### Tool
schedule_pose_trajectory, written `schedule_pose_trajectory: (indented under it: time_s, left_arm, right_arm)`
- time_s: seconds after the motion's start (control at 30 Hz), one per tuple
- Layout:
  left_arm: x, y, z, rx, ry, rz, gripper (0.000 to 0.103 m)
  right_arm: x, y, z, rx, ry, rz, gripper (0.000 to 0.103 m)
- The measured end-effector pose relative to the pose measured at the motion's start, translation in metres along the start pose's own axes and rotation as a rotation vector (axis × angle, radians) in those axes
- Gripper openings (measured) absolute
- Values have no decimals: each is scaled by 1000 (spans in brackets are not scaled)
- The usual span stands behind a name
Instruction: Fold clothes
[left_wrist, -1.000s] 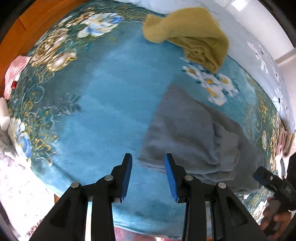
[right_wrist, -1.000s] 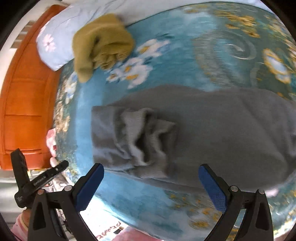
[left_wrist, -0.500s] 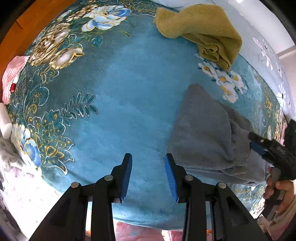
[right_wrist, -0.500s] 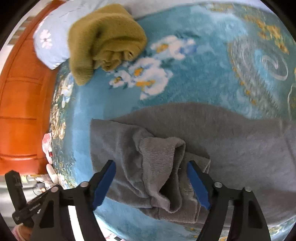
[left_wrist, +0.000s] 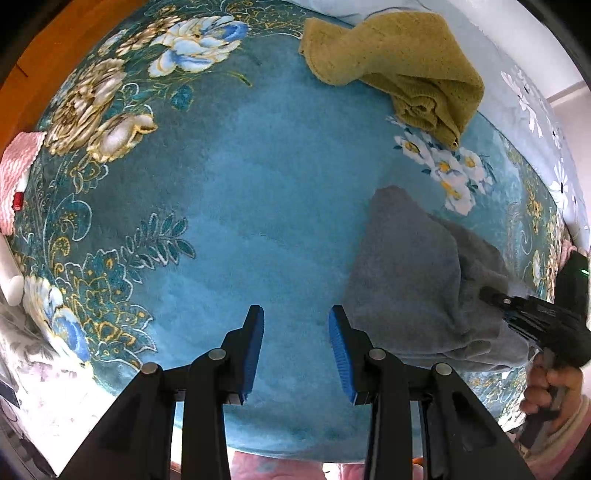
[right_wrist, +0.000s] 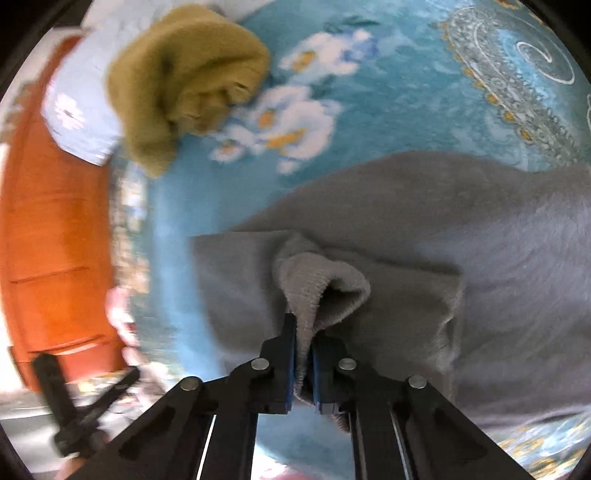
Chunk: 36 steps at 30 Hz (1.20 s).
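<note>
Your right gripper (right_wrist: 303, 363) pinches the gray garment's (right_wrist: 480, 240) bunched cuff; your left gripper (left_wrist: 296, 349) hangs open beside the garment; folding is barely begun.

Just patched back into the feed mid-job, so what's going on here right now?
A person is folding clothes on a bed with a teal floral blanket, a handheld gripper in each hand. The right gripper is shut on a ribbed cuff of the grey garment, pinching a bunched fold. The left gripper is open over bare blanket beside the garment's edge, holding nothing. An olive-yellow garment lies crumpled further back, untouched.
</note>
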<state>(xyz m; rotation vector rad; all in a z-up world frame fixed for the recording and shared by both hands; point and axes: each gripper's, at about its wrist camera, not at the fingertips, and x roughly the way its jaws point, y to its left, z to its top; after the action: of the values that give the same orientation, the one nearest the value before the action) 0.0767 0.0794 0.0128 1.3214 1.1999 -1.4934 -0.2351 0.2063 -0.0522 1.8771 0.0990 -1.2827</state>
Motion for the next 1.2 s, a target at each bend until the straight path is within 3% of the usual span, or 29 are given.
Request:
schedule_pose_trajectory:
  time_s: [0.07,0.13,0.33,0.53,0.67,0.77,0.87,1.0,1.1,1.2]
  left_arm:
    - [2,-5,1,9,6,-6,37]
    - [5,-11,1,23,14,-11,37]
    - [10,-28,-6,63,37,-10,37]
    - [10,-42,-14,67,50,16,37]
    - [2,-57,-15,74,28,21,37]
    - [-6,-76,-14,84,2,19,37]
    - [-14,-99,-15,97,-31,13,37]
    - [-20,-140,-22,119,-61,3,37]
    - [-21,-166,-27,138,-68,-4,37]
    - [-20,-190,-37,159,-69,2,37]
  right_arm:
    - [-21,5,-7,3,-45,66,7]
    - [-34,-2,-12,20,-71,68,7]
    - [-23,-63,-6,106,-16,-142,7]
    - [0,-88,3,162,23,-170,7]
    - [-15,-84,6,143,5,-144,15]
    - [-58,-89,1,124,-94,-130,34]
    - [-114,-115,-5,184,-226,-112,39]
    - [-192,-177,-19,334,-397,-143,54]
    - [-223,-229,-35,463,-442,-196,62]
    - [-229,-271,-47,550,-432,-171,67]
